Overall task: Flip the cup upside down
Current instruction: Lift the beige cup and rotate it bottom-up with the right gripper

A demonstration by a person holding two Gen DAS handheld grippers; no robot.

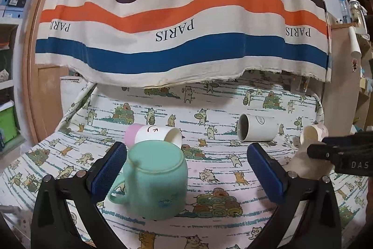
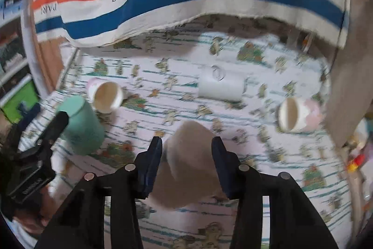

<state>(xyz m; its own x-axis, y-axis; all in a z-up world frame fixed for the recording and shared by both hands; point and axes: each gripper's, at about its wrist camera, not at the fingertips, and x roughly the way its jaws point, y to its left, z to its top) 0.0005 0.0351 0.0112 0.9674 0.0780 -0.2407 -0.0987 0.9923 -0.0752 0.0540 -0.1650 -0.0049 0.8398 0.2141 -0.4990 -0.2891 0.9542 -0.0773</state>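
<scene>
Beige cup [image 2: 186, 155] sits clamped in the right hand-held gripper [image 2: 186, 162]; the left hand-held gripper [image 1: 186, 169] gapes beside an upturned green mug [image 1: 156, 181]; curtain [image 1: 181, 15] reads "PARIS".

Both wrist views looked forward and down, close over the cat-print tablecloth [image 1: 209, 106] [image 2: 233, 132], sharing its mint-green ceramic mug [image 1: 158, 181] [image 2: 81, 125].

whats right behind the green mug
A white cup with a pink base lies on its side just behind the green mug, mouth facing right. The mug hides its lower part, so contact is unclear.
</scene>
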